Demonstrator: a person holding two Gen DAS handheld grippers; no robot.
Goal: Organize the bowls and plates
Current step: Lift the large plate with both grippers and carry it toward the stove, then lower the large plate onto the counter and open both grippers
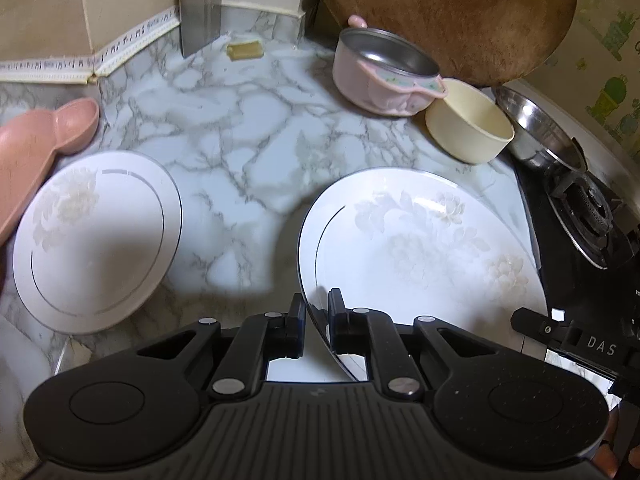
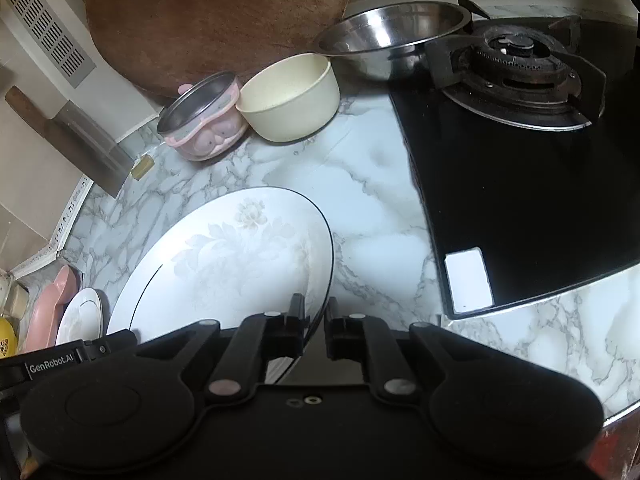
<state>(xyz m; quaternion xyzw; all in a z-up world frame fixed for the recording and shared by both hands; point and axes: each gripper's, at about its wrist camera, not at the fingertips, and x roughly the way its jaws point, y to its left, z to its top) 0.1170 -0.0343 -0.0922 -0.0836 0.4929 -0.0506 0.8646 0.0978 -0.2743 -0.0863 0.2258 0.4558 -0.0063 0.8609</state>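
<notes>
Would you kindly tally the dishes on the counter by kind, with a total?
Floral white plates: 2, a large plate clamped at its rim by both the left gripper and the right gripper, and a small plate.
Bowls: 3, pink bowl, cream bowl, steel bowl.
Pink dish: 1.
Total: 6.

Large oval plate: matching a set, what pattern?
Pale flowers, thin dark rim line; clearest in left wrist view.
</notes>
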